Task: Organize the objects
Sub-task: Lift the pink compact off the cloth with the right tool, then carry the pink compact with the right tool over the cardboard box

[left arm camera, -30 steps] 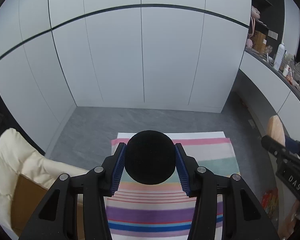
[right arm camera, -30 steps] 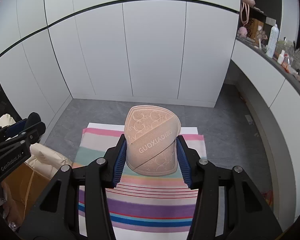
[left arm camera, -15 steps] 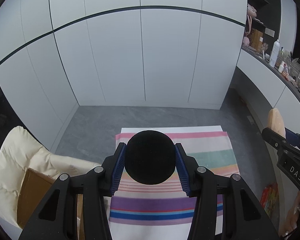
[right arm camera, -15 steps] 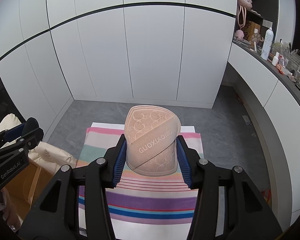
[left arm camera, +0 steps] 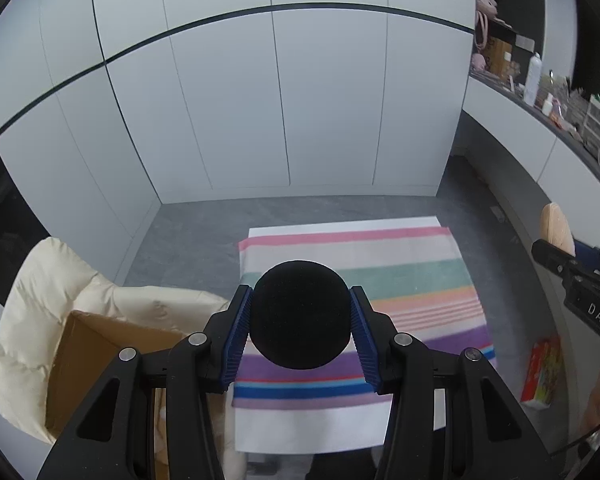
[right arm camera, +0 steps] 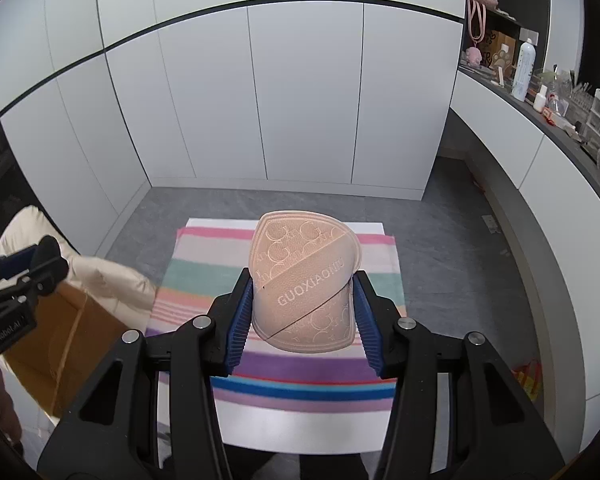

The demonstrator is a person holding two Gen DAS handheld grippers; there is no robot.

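Your left claw (left arm camera: 300, 316) grips black ball (left arm camera: 300, 314); right claw (right arm camera: 303, 306) clamps pink slipper (right arm camera: 305, 284). Both have slid left over striped rug (left arm camera: 400, 276); box (left arm camera: 96, 356) now nearer at 9 o'clock. Likely drop-off next.

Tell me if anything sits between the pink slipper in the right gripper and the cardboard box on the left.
Nothing visible on the floor does. The pink slipper is clamped in the right gripper; the cardboard box stands open, left of the striped mat. Only the left gripper hovers over that side.

Cardboard box (left arm camera: 112, 364) partly behind fingers (left arm camera: 236, 332).
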